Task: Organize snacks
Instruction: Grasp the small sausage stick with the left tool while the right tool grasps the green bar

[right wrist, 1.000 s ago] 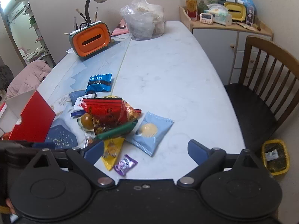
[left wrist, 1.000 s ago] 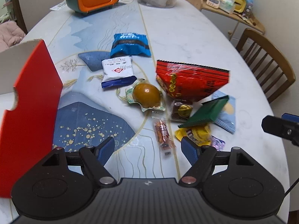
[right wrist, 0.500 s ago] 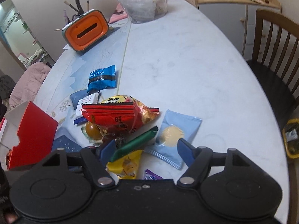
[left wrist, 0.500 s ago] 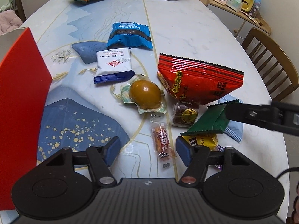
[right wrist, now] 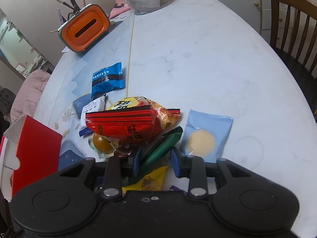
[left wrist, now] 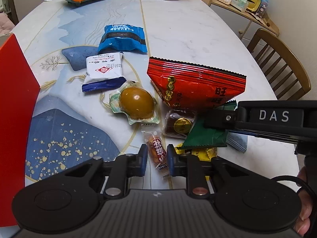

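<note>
One sausage stick (left wrist: 158, 152) between left hand-held gripper (left wrist: 156, 159) fingers

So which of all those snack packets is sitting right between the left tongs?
The thin clear-wrapped sausage stick with the red label. It lies between the left tongs; the other packets lie farther out.

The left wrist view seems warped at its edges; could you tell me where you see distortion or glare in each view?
Left wrist view: fisheye bends the table edge, glare spots the packaged egg. Right wrist view: dark corners, curved chair, shine on the red bag.
</note>
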`<state>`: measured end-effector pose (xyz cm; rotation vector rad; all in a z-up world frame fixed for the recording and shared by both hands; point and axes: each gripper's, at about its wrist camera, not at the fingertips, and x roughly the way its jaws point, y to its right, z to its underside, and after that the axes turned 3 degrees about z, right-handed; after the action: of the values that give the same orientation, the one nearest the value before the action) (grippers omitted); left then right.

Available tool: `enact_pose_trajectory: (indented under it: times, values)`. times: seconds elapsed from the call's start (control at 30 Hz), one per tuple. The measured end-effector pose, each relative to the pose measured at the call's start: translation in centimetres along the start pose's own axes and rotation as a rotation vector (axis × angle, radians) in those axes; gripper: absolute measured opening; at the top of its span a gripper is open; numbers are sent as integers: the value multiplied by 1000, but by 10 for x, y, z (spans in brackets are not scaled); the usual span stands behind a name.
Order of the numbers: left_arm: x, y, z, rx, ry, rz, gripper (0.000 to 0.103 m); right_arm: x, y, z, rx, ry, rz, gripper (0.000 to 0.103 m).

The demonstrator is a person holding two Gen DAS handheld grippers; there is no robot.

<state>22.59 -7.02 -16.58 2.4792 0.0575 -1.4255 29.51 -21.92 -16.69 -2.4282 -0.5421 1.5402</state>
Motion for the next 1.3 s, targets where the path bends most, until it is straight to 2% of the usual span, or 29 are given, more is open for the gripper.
enact_pose_trajectory:
  times: [0.5, 0.97, 1.3]
  values:
    - [-16, -15, 5, -54, -7, 12, 18, -23, 3, 8, 15, 51, -9, 12]
    - [-72, -24, 16, -66, 21, 66, 18, -76, -8, 33, -20, 102, -30, 10]
    - [-122, -45, 21, -77, 47, 88, 18, -111, -41, 50, -77, 116, -71, 10]
